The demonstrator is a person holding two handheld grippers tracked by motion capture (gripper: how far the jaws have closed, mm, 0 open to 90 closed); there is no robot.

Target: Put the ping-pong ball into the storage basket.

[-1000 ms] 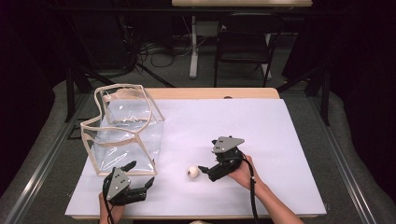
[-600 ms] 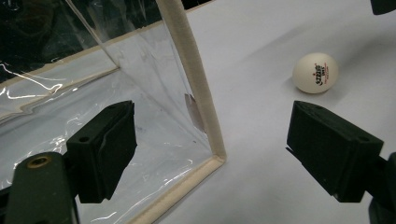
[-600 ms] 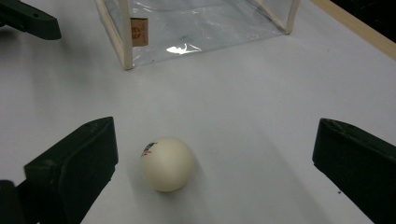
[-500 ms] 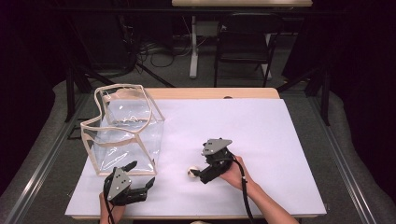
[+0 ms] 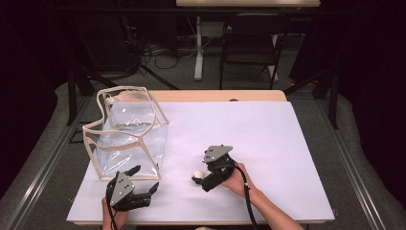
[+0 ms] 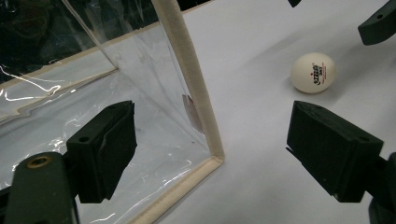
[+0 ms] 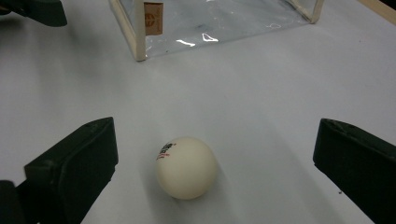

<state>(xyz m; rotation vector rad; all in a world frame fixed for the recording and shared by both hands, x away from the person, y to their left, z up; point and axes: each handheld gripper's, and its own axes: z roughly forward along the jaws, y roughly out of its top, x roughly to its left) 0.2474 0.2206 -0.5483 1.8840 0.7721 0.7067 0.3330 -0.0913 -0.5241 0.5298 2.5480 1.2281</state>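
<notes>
Right gripper (image 7: 210, 172) jaws wide apart, white ball (image 7: 187, 167) on table between them, untouched, slightly left of centre.

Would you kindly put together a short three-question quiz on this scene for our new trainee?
1. True or false: the right gripper has its jaws shut on the white ball.
2. What is the clear bag standing on: A) the floor, B) the white table, C) a chair?
3. Fill in: the left gripper has its jaws astride the bag's ____ near corner.

Key: 1 false, the jaws are open, the ball between them; 2 B; 3 bottom.
</notes>
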